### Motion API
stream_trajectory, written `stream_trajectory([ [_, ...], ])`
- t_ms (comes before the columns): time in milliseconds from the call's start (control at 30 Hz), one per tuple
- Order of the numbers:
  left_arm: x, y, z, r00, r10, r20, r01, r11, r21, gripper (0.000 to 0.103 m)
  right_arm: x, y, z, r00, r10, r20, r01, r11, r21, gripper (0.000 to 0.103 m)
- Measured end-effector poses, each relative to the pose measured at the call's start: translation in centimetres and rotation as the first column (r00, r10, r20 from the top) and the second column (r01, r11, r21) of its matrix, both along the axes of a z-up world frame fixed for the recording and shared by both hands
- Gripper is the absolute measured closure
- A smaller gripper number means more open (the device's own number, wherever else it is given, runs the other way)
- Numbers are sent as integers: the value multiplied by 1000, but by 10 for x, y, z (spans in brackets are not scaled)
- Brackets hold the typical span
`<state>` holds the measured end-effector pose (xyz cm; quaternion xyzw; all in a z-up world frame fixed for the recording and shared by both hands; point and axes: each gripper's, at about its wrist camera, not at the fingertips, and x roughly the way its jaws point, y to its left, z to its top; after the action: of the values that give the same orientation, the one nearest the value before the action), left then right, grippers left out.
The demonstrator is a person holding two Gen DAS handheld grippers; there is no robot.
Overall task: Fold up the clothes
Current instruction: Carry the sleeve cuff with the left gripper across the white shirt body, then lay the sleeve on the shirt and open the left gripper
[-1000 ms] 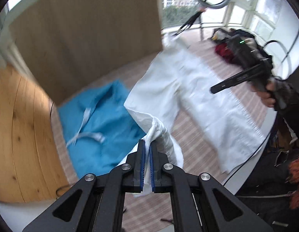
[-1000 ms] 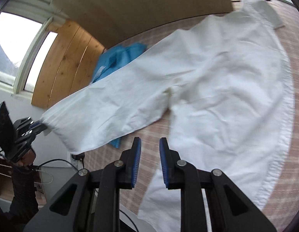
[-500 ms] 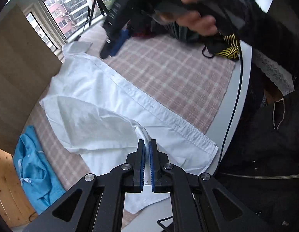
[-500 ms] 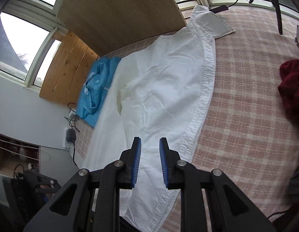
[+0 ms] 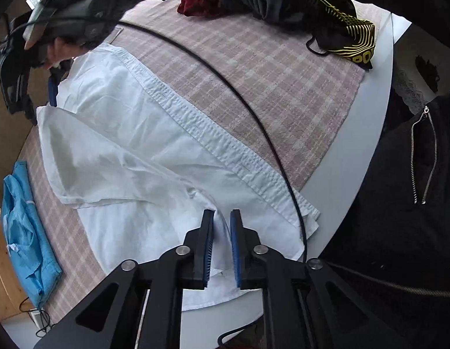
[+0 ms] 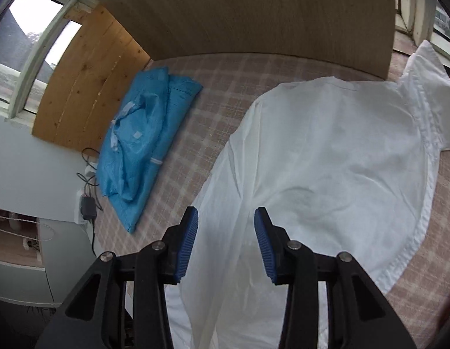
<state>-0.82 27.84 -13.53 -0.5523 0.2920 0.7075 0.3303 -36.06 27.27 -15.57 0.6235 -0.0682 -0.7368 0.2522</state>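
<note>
Left wrist view: the left gripper [image 5: 221, 242] points down over a white shirt [image 5: 143, 157] spread on a pink plaid tablecloth [image 5: 271, 87], its jaws opening, a fold of the shirt's cloth rising between the blue pads [image 5: 208, 250] without being pressed. A black cable [image 5: 254, 113] crosses the shirt's near hem. A blue garment [image 5: 24, 232] lies far left; dark clothes [image 5: 335, 29] are heaped at the far edge.

Right wrist view: the right gripper [image 6: 226, 242] hovers above the shirt [image 6: 327, 157], jaws opening and spread, gripping nothing. The blue garment [image 6: 143, 133] lies to the left, apart from the shirt.
</note>
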Motion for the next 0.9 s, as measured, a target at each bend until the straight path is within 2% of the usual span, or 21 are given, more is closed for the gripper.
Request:
stream_trajectory([
  [100, 6, -3, 2, 999, 28, 29, -29, 999, 38, 79, -3, -8, -16, 999, 15, -40, -6, 978, 210, 63],
  [167, 13, -16, 9, 998, 58, 25, -60, 997, 58, 74, -2, 3, -18, 999, 14, -53, 1, 966, 260, 63],
  [200, 16, -26, 14, 997, 77, 31, -79, 994, 71, 73, 0, 13, -16, 999, -1, -37, 10, 971, 238, 63],
  [333, 20, -71, 24, 976, 218, 28, -219, 973, 78, 70, 26, 61, 4, 999, -34, 12, 33, 999, 39, 63],
  [433, 18, -101, 20, 945, 326, 31, -328, 943, 63, 70, 74, 84, 23, 1000, 2, 26, 1, 994, -113, 59],
  [500, 16, -112, 16, 925, 380, 21, -381, 923, 59, 70, 114, 91, 29, 999, 46, -12, -47, 989, -140, 53],
  [600, 10, -121, 12, 890, 455, 27, -455, 885, 101, 70, 165, 96, 26, 994, 76, -75, -82, 994, -78, 52],
  [733, -14, -117, 5, 839, 531, 123, -544, 809, 221, 70, 197, 111, -3, 997, 78, -16, -79, 994, -80, 52],
  [800, -30, -109, -3, 818, 554, 154, -575, 778, 251, 69, 206, 113, -17, 997, 74, 11, -73, 995, -69, 52],
  [900, -50, -94, -22, 768, 587, 256, -639, 722, 263, 68, 219, 115, -30, 997, 72, 29, -70, 996, -55, 52],
])
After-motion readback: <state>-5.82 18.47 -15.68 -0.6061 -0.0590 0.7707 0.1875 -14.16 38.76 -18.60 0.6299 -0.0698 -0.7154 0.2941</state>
